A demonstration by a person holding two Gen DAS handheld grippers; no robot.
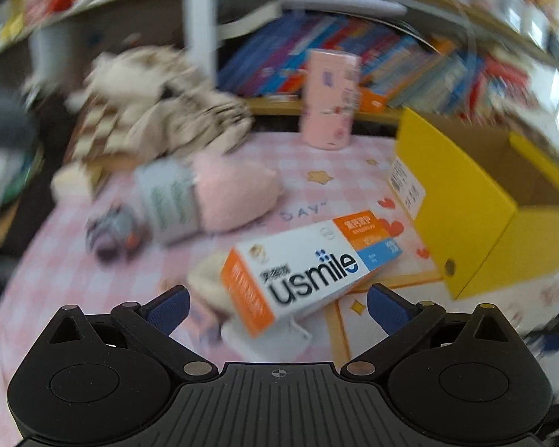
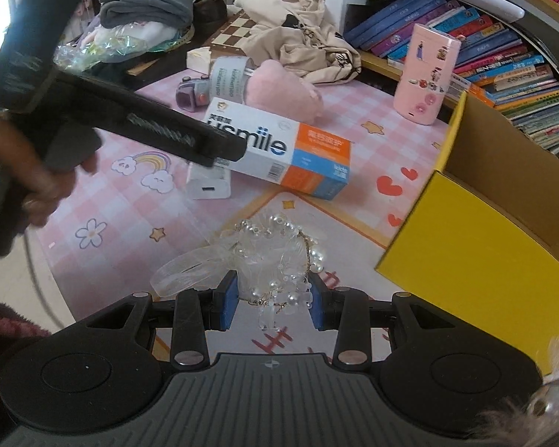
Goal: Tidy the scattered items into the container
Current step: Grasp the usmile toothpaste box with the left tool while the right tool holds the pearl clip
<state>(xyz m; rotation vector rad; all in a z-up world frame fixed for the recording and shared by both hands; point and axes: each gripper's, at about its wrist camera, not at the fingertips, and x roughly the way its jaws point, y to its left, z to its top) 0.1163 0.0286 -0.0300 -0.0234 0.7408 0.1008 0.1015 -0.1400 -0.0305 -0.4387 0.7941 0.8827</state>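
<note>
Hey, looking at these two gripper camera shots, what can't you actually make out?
- Yellow box interior: both views, its near wall hides the bottom; the right wrist view's edge cuts it off.
- Clothes pile and books: left wrist view, motion blur.
- usmile box: right wrist view, the left hand-held gripper covers its near end.
- White block: left wrist view, under that box.

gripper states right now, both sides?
Left gripper: open, holding nothing, above the usmile box.
Right gripper: shut on the clear bead-and-pearl hair accessory.

A home bedroom: pink play mat (image 2: 130, 201), bookshelf (image 2: 484, 48), heaped clothes (image 2: 302, 29).
</note>
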